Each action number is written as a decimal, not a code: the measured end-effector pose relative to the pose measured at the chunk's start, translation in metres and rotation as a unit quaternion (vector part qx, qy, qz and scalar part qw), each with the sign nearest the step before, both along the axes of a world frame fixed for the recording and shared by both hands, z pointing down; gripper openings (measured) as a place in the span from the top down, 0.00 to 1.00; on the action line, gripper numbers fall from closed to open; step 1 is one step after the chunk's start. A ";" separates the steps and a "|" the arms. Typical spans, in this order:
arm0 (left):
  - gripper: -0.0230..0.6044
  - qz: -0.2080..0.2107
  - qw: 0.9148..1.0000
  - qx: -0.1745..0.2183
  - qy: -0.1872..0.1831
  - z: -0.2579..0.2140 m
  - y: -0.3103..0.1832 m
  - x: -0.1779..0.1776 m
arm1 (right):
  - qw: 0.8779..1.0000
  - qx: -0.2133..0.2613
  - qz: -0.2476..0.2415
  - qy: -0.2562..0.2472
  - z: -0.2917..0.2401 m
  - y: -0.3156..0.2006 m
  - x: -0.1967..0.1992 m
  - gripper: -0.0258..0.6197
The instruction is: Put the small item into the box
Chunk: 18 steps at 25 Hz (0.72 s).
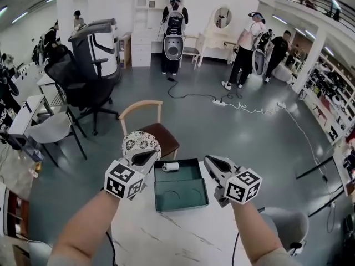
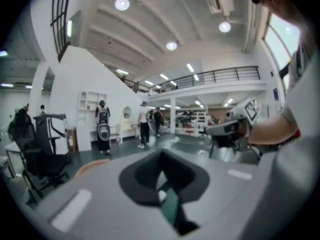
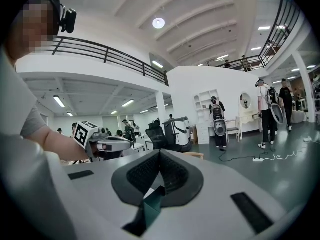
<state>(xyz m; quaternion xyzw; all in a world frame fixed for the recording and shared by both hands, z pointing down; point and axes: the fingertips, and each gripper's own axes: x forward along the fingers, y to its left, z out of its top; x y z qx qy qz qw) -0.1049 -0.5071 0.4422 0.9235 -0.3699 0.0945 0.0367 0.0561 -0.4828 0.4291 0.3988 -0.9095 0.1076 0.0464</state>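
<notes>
An open dark-green box (image 1: pixel 186 192) lies on the white marble-look table (image 1: pixel 183 234) in the head view. A small white roll-shaped item (image 1: pixel 171 167) rests inside it, at the far left corner. My left gripper (image 1: pixel 147 158) hovers just left of that corner, jaws shut with nothing between them. My right gripper (image 1: pixel 213 163) hangs over the box's far right corner, also shut and empty. In the left gripper view, the closed left gripper (image 2: pixel 161 156) leaves a slit showing the green box (image 2: pixel 171 209) and a white blob (image 2: pixel 161 196). The right gripper (image 3: pixel 159 156) looks out level over the room.
A wooden chair with a brown seat (image 1: pixel 160 136) stands right behind the table. A black office chair (image 1: pixel 83 85) and a grey chair (image 1: pixel 52 129) are to the left, a grey stool (image 1: pixel 289 226) at lower right. Several people stand far back; a cable (image 1: pixel 244 107) crosses the floor.
</notes>
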 end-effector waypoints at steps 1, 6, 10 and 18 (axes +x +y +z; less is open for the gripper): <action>0.96 -0.002 1.000 0.002 0.008 -0.009 0.006 -0.005 | 1.000 0.001 0.001 0.000 -0.006 0.004 -0.001 0.95; 0.96 -0.013 0.999 -0.001 0.041 -0.037 0.037 -0.031 | 1.000 0.004 0.013 0.001 -0.025 0.024 -0.008 0.95; 0.96 -0.023 0.997 -0.006 0.069 -0.059 0.057 -0.055 | 1.000 0.013 0.023 0.009 -0.045 0.035 -0.014 0.95; 0.96 -0.029 0.996 0.004 0.082 -0.098 0.105 -0.094 | 0.999 0.024 0.036 -0.001 -0.088 0.066 -0.030 0.95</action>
